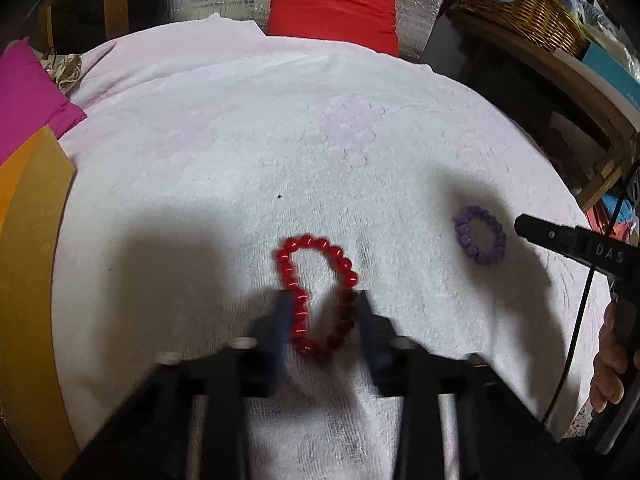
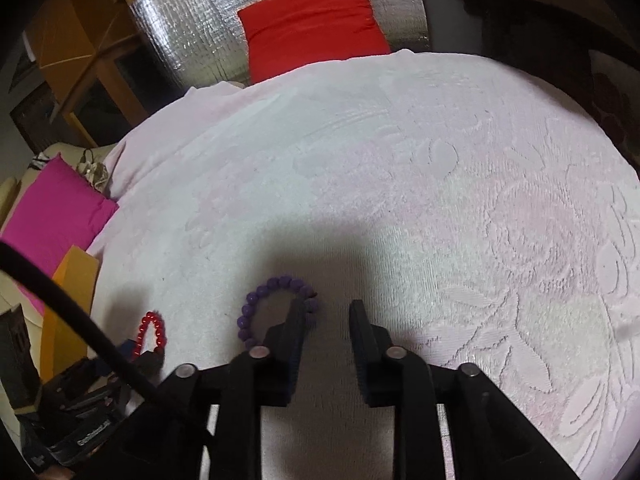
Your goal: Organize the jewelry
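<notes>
I had the left gripper (image 1: 320,300) spread wide around the red bracelet (image 1: 316,296) lying on the white towel (image 1: 280,140), so closing would pinch it. The right gripper (image 2: 326,312) stood parted too (holding nothing), its left finger over the purple bracelet (image 2: 272,304).

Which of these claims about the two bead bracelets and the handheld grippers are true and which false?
1. The red bead bracelet lies between the open fingers of the left gripper. True.
2. The purple bead bracelet is linked through the red one. False: they lie apart on the white textured towel.
3. The right gripper is clamped shut. False: its fingers are spread, one overlapping the purple bracelet.
4. A red cushion sits beyond the towel. True.
5. The purple bracelet is longer than the red. False: it is the smaller loop.
</notes>
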Demonstrator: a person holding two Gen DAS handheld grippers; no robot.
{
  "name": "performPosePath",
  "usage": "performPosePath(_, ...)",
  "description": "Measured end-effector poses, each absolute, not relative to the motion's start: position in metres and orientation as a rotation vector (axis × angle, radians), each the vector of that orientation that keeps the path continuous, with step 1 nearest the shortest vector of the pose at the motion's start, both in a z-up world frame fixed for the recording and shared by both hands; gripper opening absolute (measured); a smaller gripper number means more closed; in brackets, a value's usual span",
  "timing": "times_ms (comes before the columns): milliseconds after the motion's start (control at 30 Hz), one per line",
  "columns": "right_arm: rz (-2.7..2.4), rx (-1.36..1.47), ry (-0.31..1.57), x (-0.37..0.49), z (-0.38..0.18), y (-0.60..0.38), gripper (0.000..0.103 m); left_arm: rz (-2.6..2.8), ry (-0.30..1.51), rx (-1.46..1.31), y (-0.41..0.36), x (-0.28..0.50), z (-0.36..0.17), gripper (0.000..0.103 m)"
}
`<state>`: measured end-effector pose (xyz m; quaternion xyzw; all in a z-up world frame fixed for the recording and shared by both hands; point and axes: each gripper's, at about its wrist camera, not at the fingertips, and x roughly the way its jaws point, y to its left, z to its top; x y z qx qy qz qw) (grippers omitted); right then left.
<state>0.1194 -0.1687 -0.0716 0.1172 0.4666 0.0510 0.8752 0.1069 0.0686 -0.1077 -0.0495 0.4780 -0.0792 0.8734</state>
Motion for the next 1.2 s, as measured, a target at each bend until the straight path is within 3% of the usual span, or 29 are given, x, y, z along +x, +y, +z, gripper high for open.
performPosePath(67,0.108,0.253,0.975,0.12,-0.072,-0.168,0.042,-0.165,0.994,-0.104,0.07,0.107,-0.107,0.016)
performPosePath(100,0.106,0.253,0.969,0.12,-0.072,-0.168,0.042,-0.172,0.992,-0.114,0.072,0.107,-0.107,0.012)
performPosePath(300,0.092,0.232,0.96,0.121,-0.077,-0.161,0.042,-0.188,0.977,-0.13,0.074,0.105,-0.101,0.009)
performPosePath(500,0.062,0.129,0.956,0.125,-0.089,-0.149,0.019,-0.209,0.955,-0.138,0.074,0.101,-0.093,0.009)
performPosePath(533,0.071,0.115,0.95,0.124,-0.088,-0.147,0.011,-0.211,0.953,-0.14,0.074,0.101,-0.092,0.009)
performPosePath(1200,0.13,0.134,0.94,0.112,-0.072,-0.158,0.01,-0.244,0.965,-0.104,0.064,0.099,-0.093,0.009)
